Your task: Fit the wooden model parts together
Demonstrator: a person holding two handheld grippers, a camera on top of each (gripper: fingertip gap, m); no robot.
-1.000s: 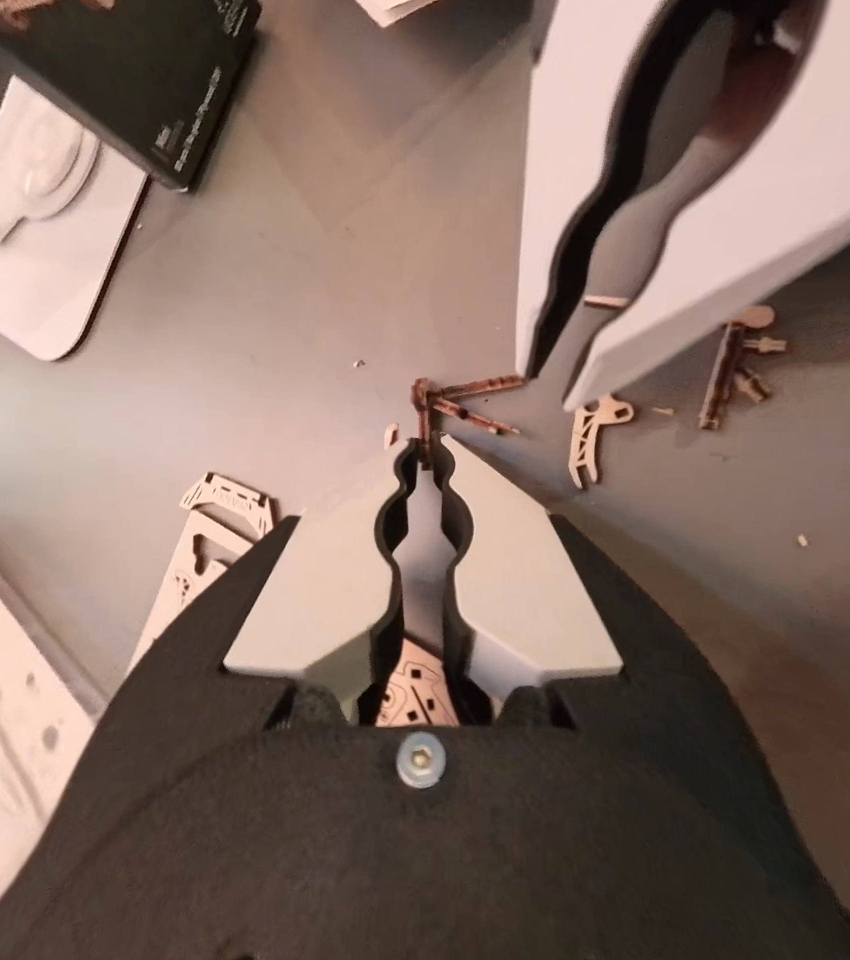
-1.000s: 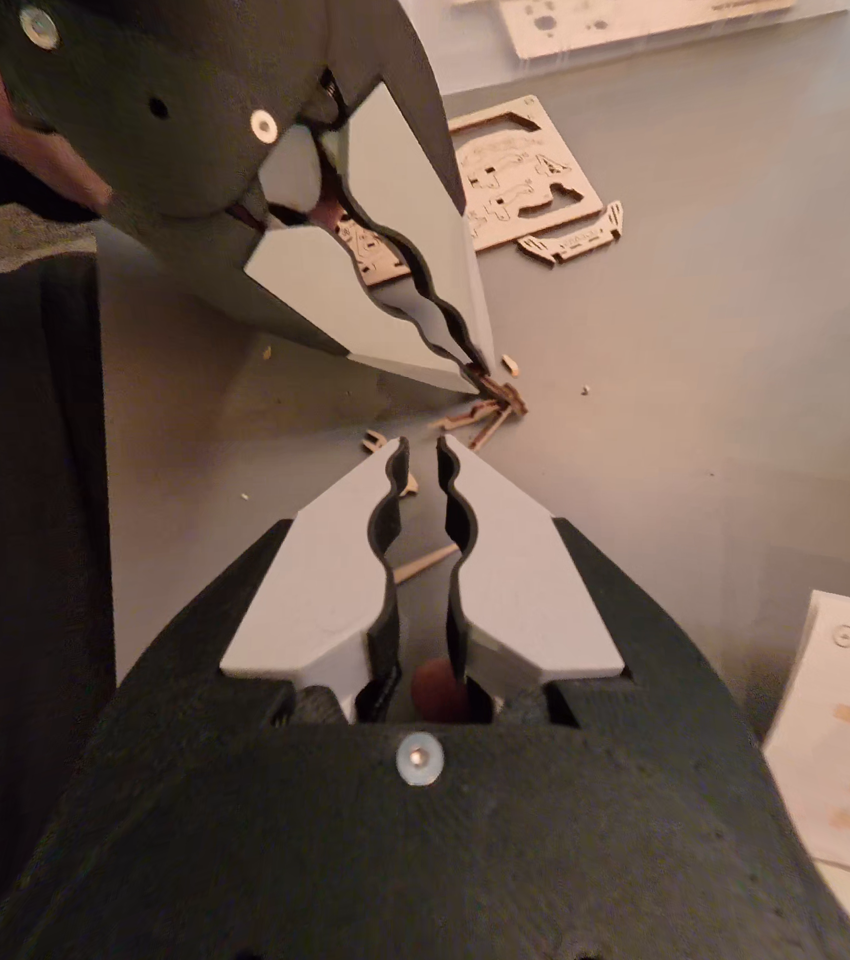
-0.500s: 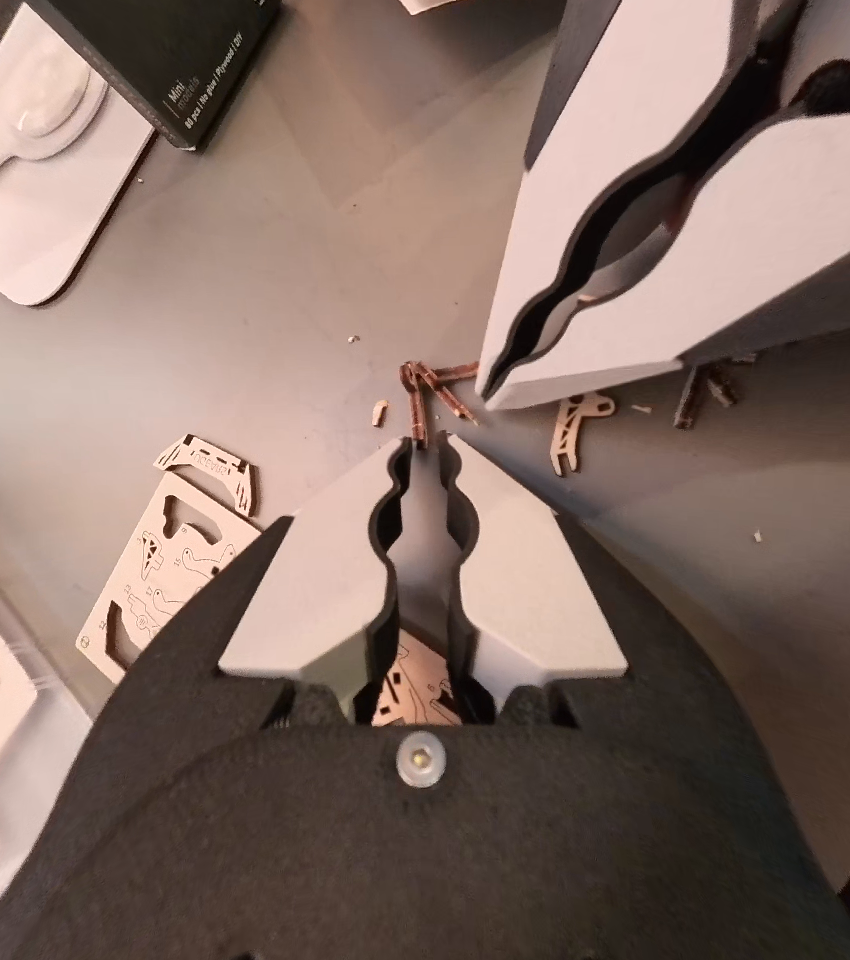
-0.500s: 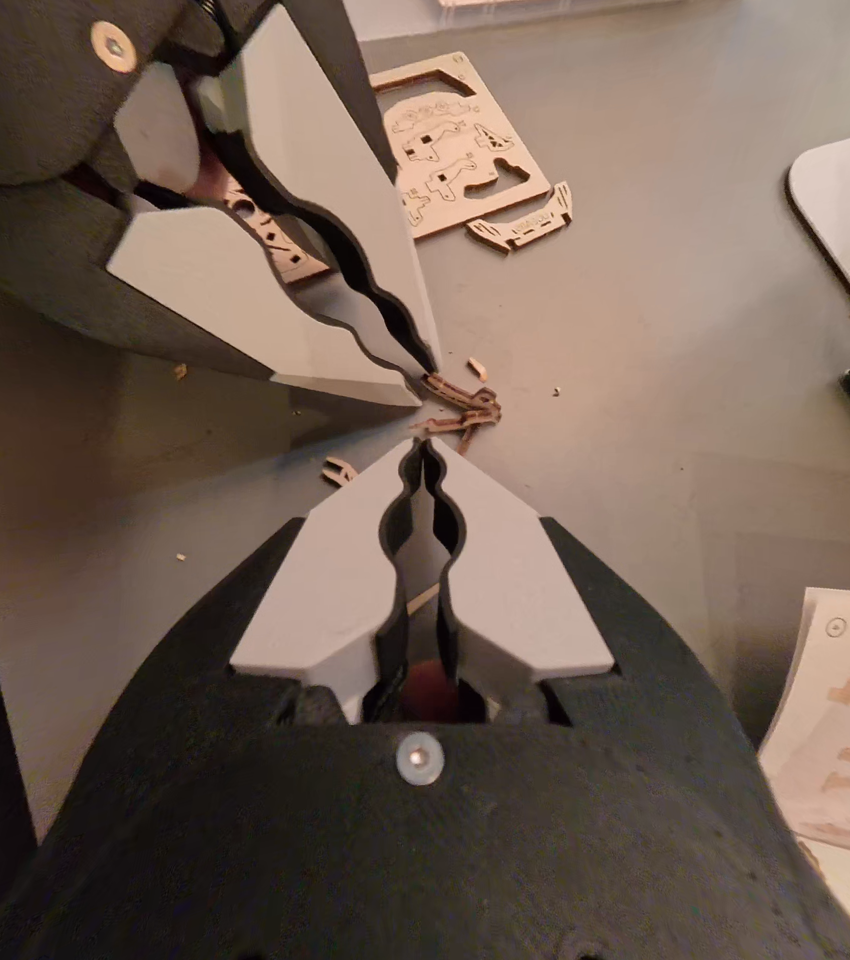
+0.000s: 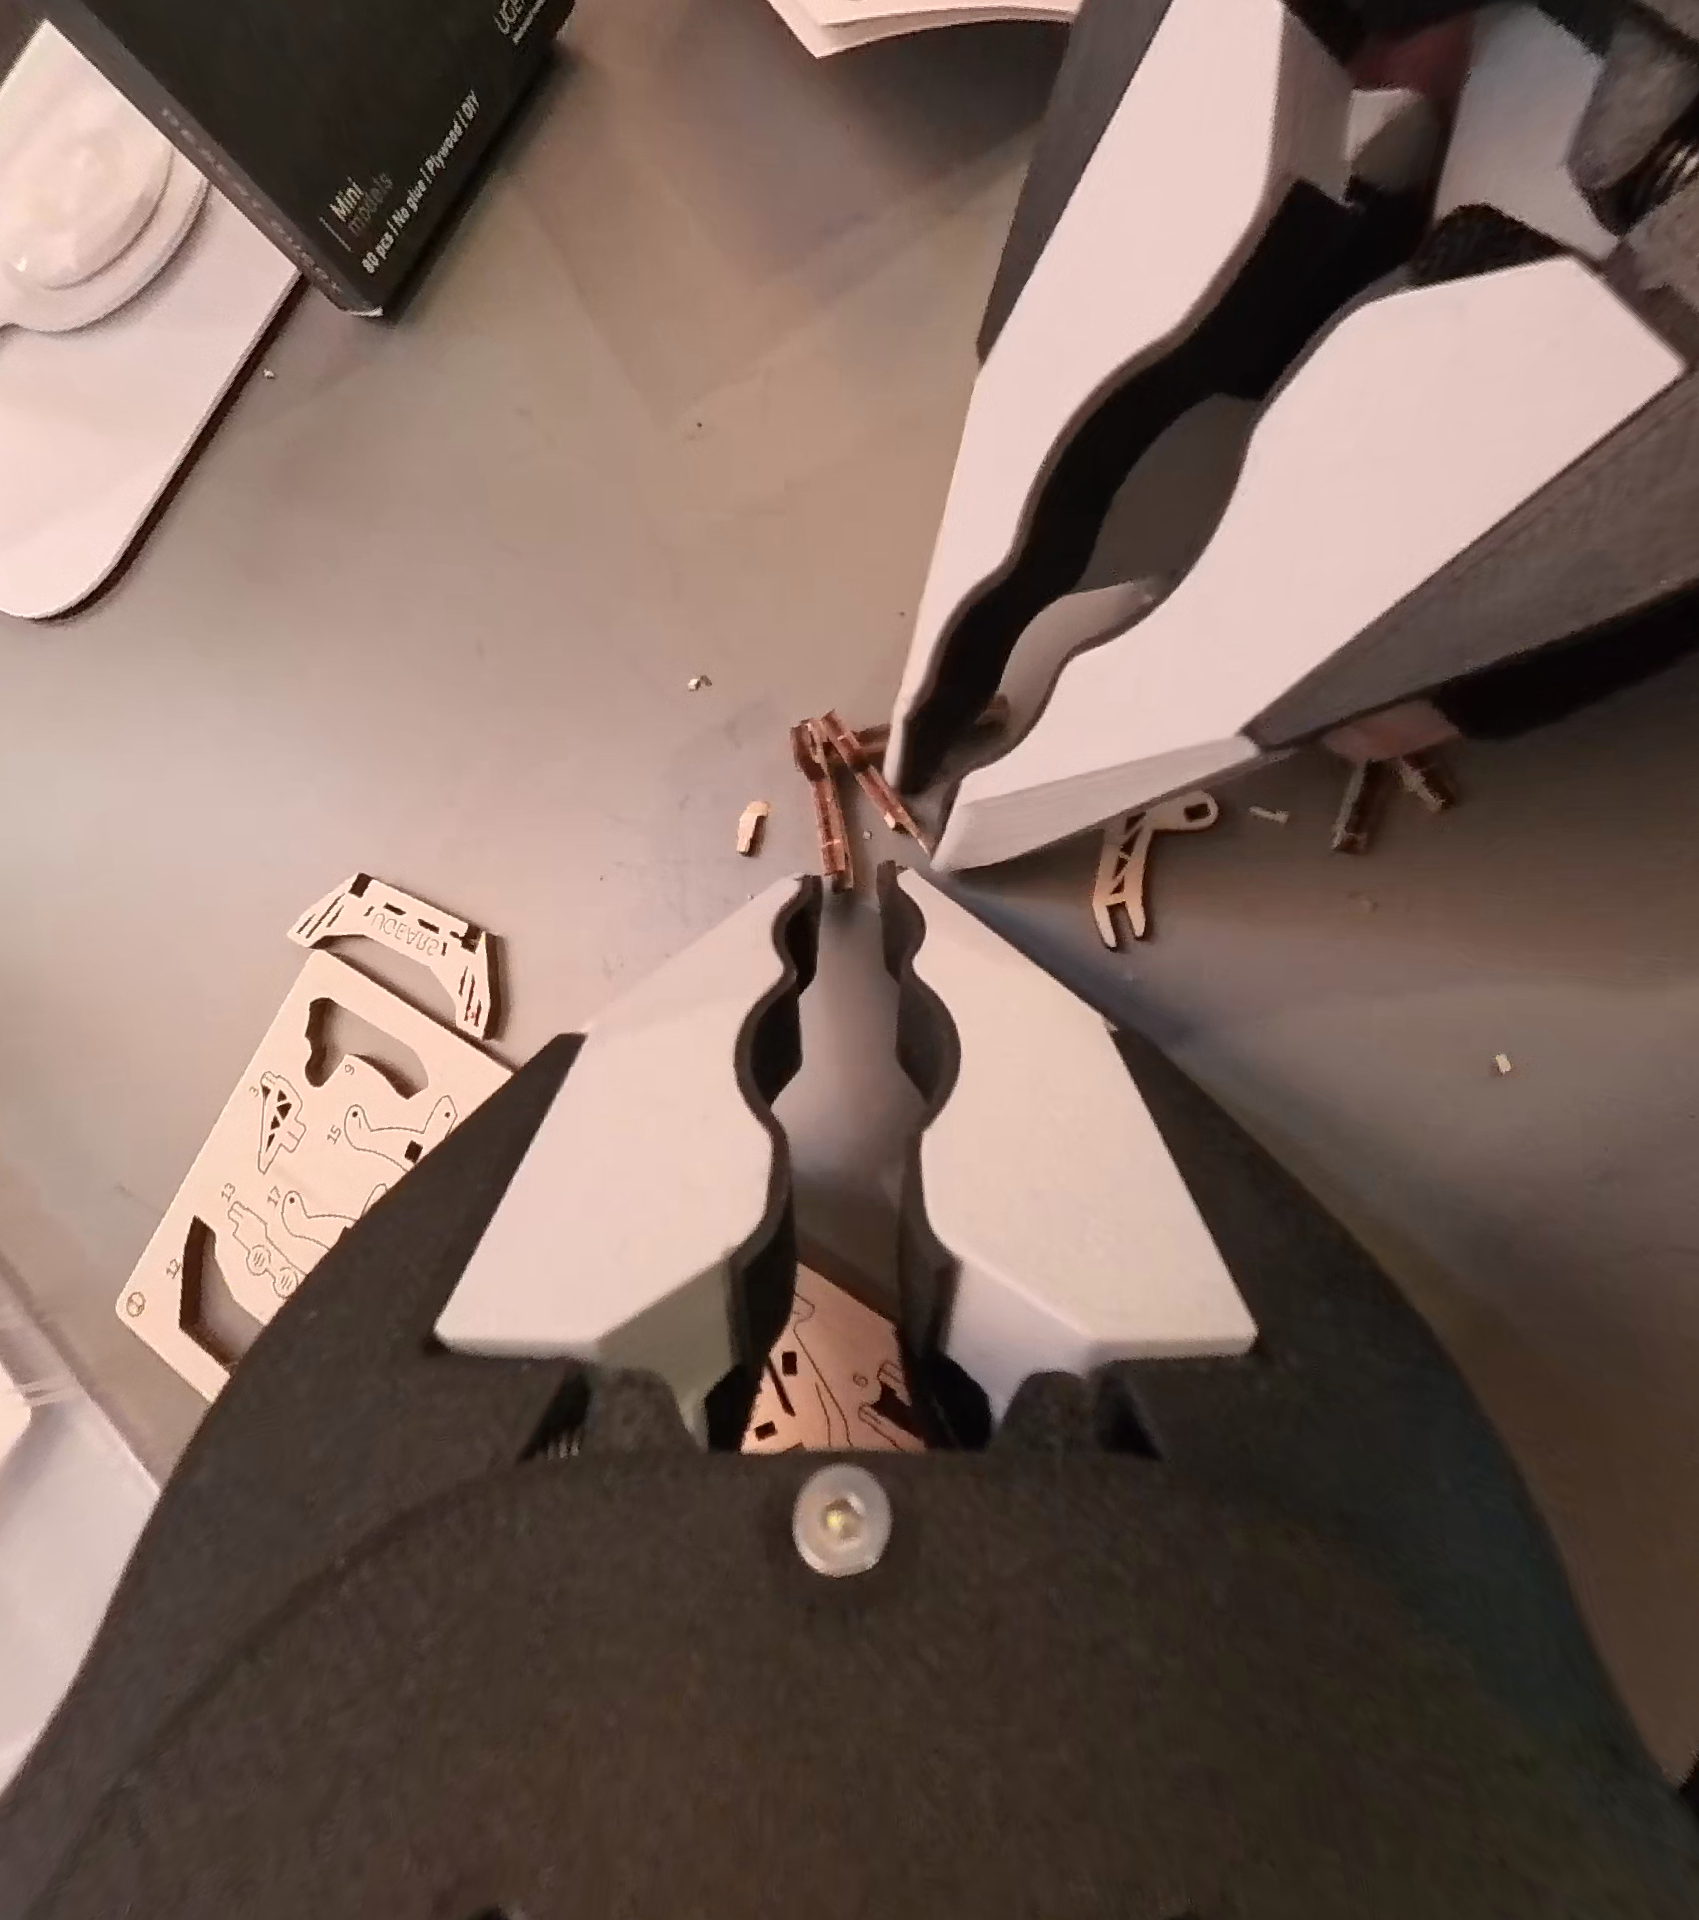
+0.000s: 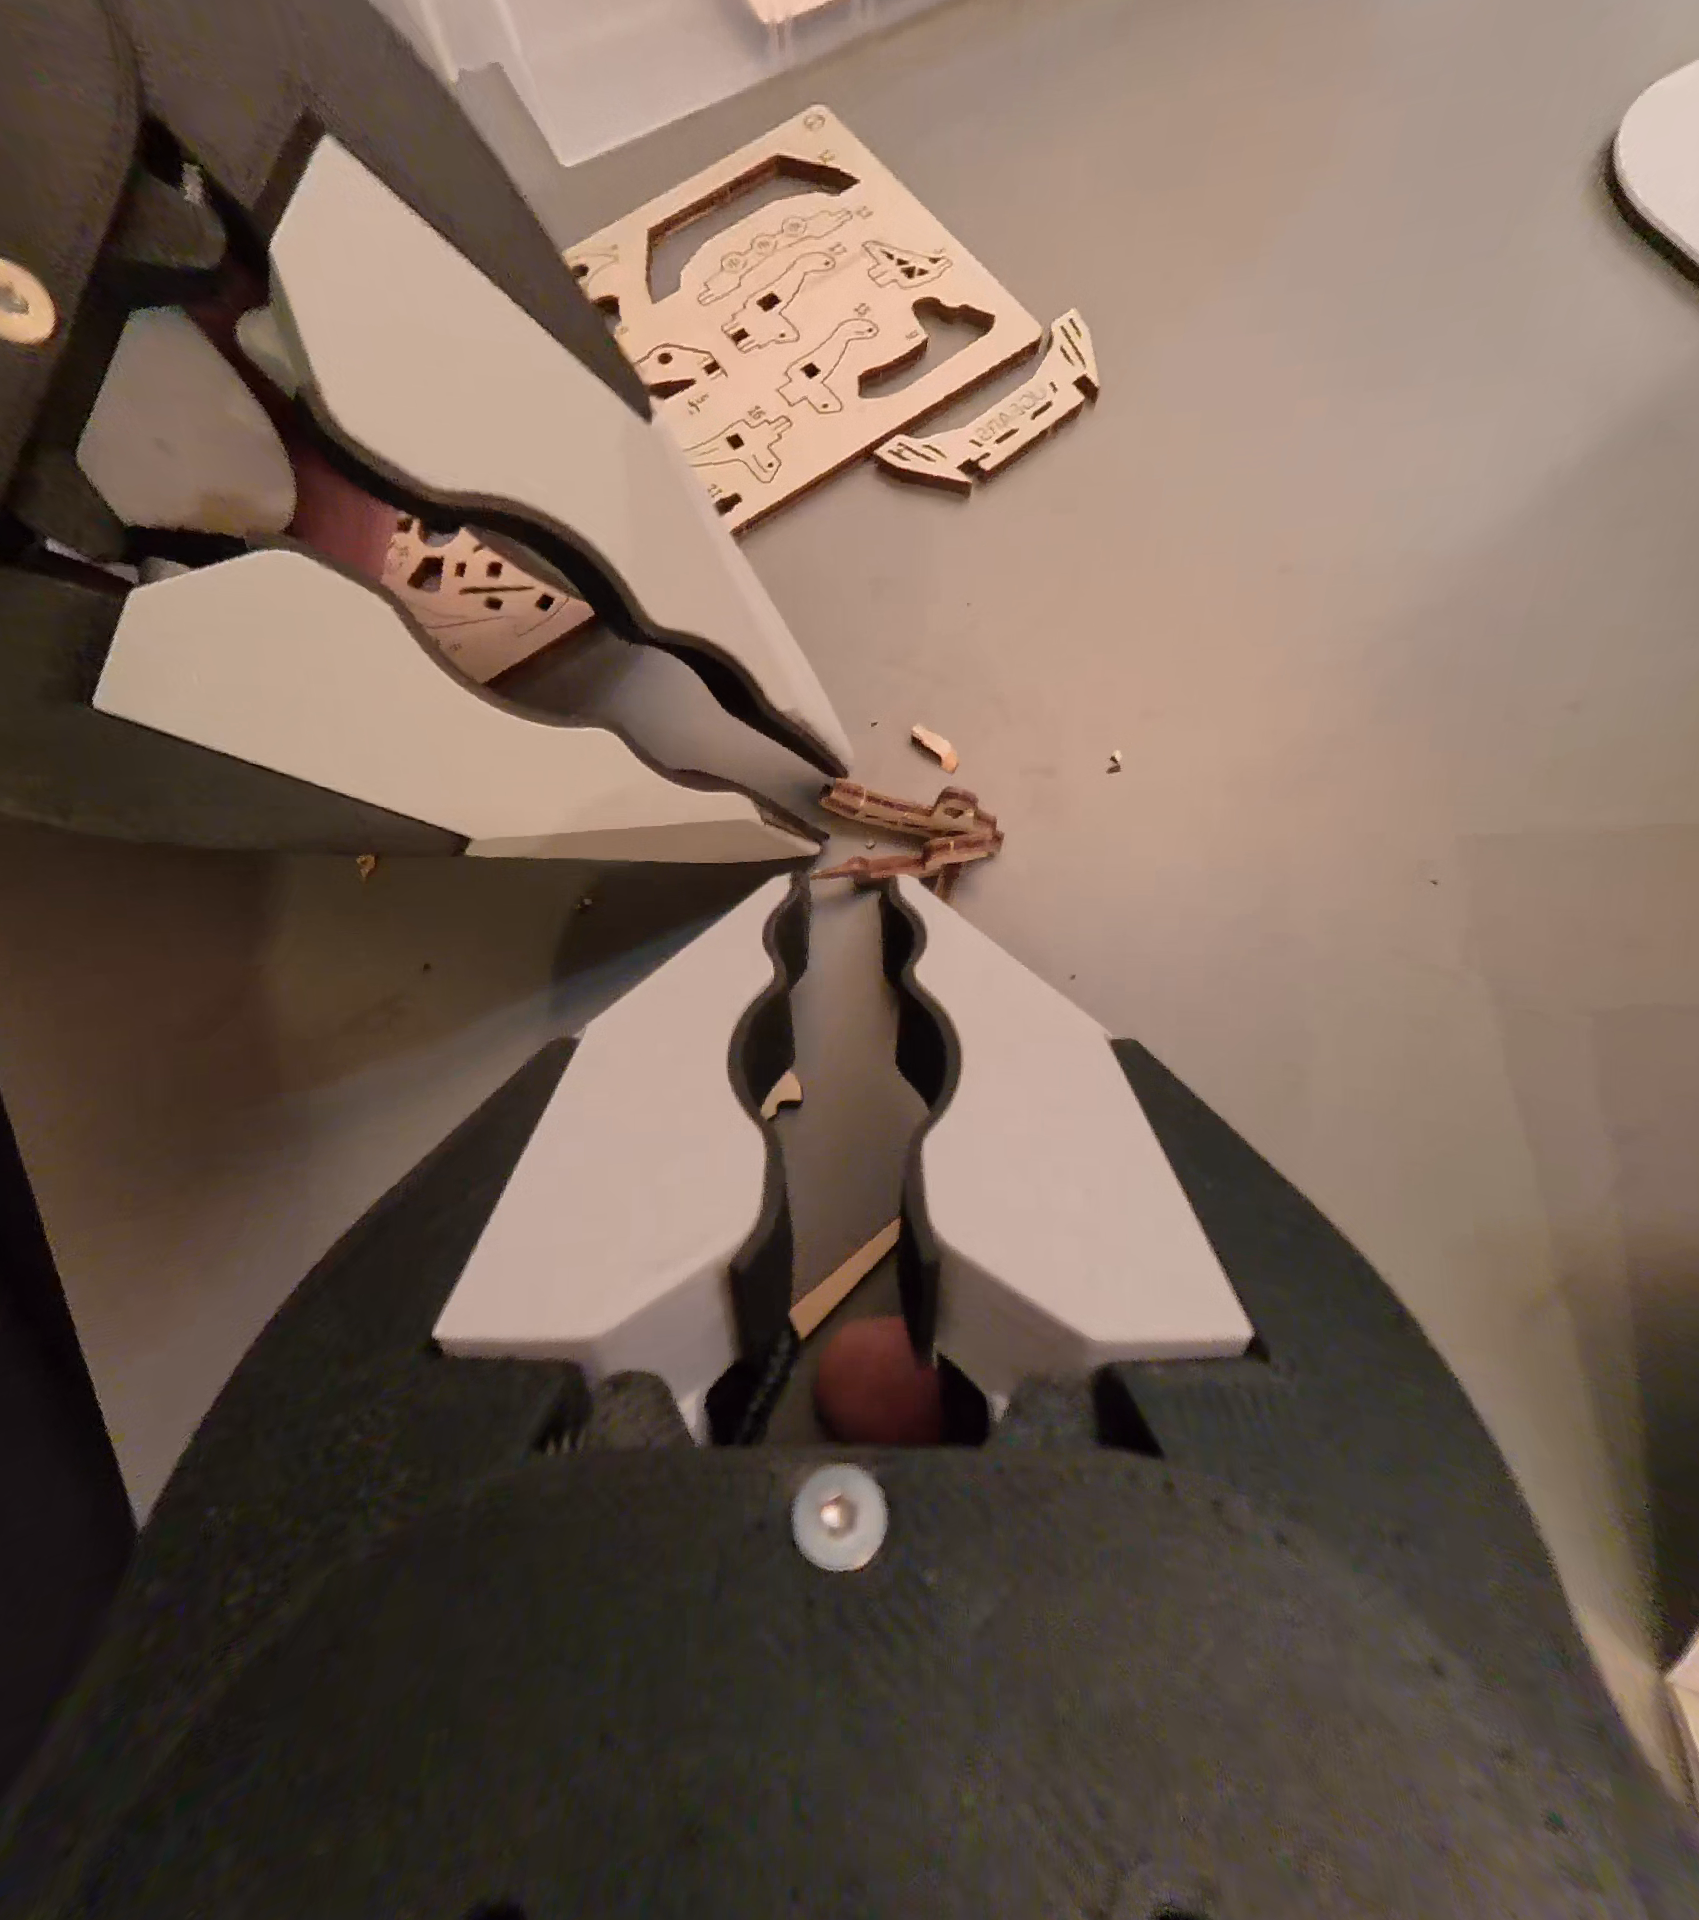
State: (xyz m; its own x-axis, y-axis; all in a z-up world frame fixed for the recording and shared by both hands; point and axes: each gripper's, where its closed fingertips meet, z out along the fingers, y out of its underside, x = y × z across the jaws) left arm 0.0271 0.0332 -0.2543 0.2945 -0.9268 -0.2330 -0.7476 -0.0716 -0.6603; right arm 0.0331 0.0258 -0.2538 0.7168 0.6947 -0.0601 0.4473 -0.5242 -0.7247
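Wooden model parts [image 5: 829,795] sit mid-table on the grey table [image 5: 512,623], a small dark-edged cluster of joined strips right between my two sets of fingertips. I count one such assembly; how many strips make it up I can't tell, they overlap.

Left gripper [image 5: 847,883]: jaws slightly spread, the near end of one strip just at the tips, no pad clearly pressing on it. Right gripper [image 6: 845,899]: also slightly spread, straddling the pointed end of another strip, again no firm pinch that I can see. Both tips nearly meet over the cluster.

Counting the rest: two punched plywood sheets, one [image 6: 803,312] near the far edge in the right view, a second [image 6: 471,603] only glimpsed through the left gripper's fingers. One loose arched frame piece [image 5: 398,935] beside the first sheet. One pale lattice part [image 5: 1136,862] and one darker small assembly [image 5: 1385,800], both half hidden under the right gripper. One tiny offcut [image 5: 749,826] beside the cluster, plus scattered crumbs.

One black box [image 5: 346,125] and one white board [image 5: 66,364], both cut off at the table's far left corner.
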